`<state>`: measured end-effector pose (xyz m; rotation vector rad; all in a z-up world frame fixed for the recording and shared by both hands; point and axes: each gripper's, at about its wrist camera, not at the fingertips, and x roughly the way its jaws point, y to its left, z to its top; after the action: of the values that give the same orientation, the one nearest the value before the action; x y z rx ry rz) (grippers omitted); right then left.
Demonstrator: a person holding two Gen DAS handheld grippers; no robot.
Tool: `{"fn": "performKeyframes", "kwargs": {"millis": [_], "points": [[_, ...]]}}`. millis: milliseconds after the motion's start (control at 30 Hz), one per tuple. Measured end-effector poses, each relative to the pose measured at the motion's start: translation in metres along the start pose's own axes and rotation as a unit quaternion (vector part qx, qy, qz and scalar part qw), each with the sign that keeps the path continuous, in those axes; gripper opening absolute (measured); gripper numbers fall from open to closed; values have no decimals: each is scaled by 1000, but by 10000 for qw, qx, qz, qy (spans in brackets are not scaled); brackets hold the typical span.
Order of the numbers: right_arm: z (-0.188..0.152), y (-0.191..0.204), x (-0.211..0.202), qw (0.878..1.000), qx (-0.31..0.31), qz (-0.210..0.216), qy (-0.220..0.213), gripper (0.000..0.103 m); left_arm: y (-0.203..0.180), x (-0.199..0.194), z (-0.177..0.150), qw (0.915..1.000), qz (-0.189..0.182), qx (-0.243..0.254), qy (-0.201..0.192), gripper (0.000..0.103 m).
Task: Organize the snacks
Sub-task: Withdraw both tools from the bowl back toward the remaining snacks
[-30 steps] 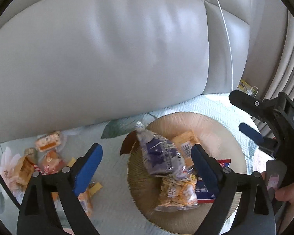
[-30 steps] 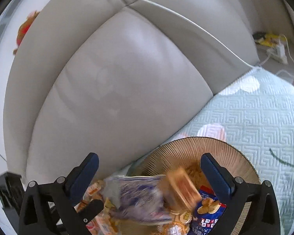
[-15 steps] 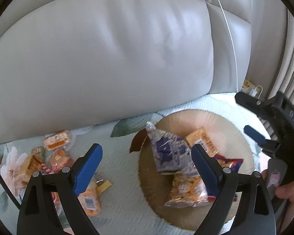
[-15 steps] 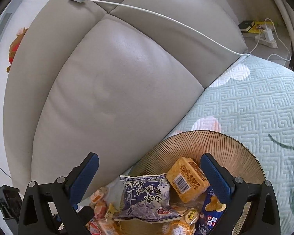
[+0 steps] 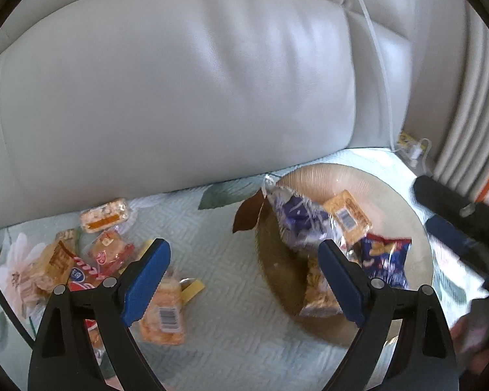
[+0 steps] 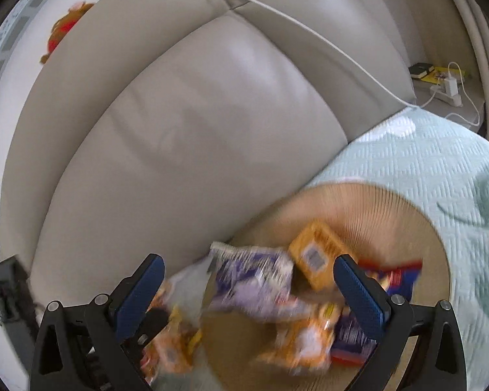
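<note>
Both tools are spread wide and carry nothing. The left tool [image 5: 241, 280] hangs over loose orange snack packets [image 5: 161, 312] on the mint quilted bed cover [image 5: 225, 257], likely to fetch one. The right tool [image 6: 247, 290] hangs over the round ribbed beige plate [image 5: 313, 176], where gathered packets lie.

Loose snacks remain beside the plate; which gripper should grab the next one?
Left. The left gripper is open, with the orange packet just below it; the right gripper faces the plate.
</note>
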<state>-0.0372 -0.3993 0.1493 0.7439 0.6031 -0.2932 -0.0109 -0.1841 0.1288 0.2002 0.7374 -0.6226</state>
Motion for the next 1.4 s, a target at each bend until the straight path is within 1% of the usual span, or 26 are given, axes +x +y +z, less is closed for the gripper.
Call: {"fn": "performKeyframes", "kwargs": {"millis": [100,133,200,267,300,333,367,433,500,600,667,700,733,767,833,867,900,933,1000,1067,1133,1200,1267,1333,1400], "points": [[-15,26,-26,9989,-392,3,-270,103,19,-7,-21,9999,-68,131,-17,92],[-18,33,-32,9982,-479,22,-357,103,28,-10,-29,9999,-51,126,26,92],[-26,47,-42,9961,-692,1,-538,103,44,-20,-39,9999,-132,69,-22,92],[-33,56,-45,9948,-814,-119,-595,103,63,-36,-56,9995,-261,116,-164,92],[-37,62,-45,9947,-856,-119,-564,103,72,-43,-65,9993,-199,197,-235,92],[-41,68,-45,9940,-954,-94,-532,103,84,-51,-73,9994,27,96,-329,92],[-44,74,-45,9925,-1107,-90,-519,103,94,-53,-75,9992,117,-112,-356,93],[-54,92,-46,9867,-1535,-94,-529,103,113,-53,-74,9979,49,-545,-335,94],[-68,111,-46,9801,-1922,-25,-486,103,129,-51,-72,9957,188,-862,-284,94],[-90,123,-42,9751,-2174,-19,-449,103,150,-54,-72,9907,380,-1273,-288,94],[-107,127,-37,9749,-2210,-72,-261,103,163,-58,-77,9871,587,-1445,-362,97],[-113,128,-35,9764,-2155,-37,-164,103,170,-57,-79,9840,756,-1574,-341,98],[-121,128,-32,9775,-2110,-6,-4,103,178,-55,-81,9808,843,-1738,-268,98],[-126,128,-29,9778,-2090,-3,121,103,182,-53,-84,9790,853,-1841,-209,98],[-139,130,-20,9767,-2079,92,523,103,196,-48,-89,9718,914,-2171,-63,98],[-141,131,-16,9753,-2104,79,663,103,199,-46,-90,9696,936,-2263,-12,98],[-146,132,-10,9729,-2166,2,813,103,201,-46,-92,9686,960,-2295,23,98],[-152,133,-6,9704,-2229,-96,927,103,203,-44,-93,9671,1075,-2304,90,98],[-162,132,7,9635,-2341,-232,1280,103,203,-45,-92,9659,1284,-2244,159,98],[-170,131,20,9563,-2423,-270,1613,103,202,-46,-91,9664,1371,-2170,139,98],[-177,130,27,9524,-2469,-281,1764,103,202,-47,-91,9667,1470,-2089,141,98],[-181,128,35,9486,-2514,-376,1886,103,203,-45,-91,9663,1559,-2035,225,98],[-185,125,41,9474,-2497,-408,1959,103,206,-39,-94,9668,1537,-2009,362,98],[-188,123,46,9481,-2436,-412,2001,103,209,-34,-98,9659,1522,-2016,569,98],[-195,120,54,9483,-2354,-451,2078,103,214,-31,-102,9641,1514,-2070,694,98]]}}
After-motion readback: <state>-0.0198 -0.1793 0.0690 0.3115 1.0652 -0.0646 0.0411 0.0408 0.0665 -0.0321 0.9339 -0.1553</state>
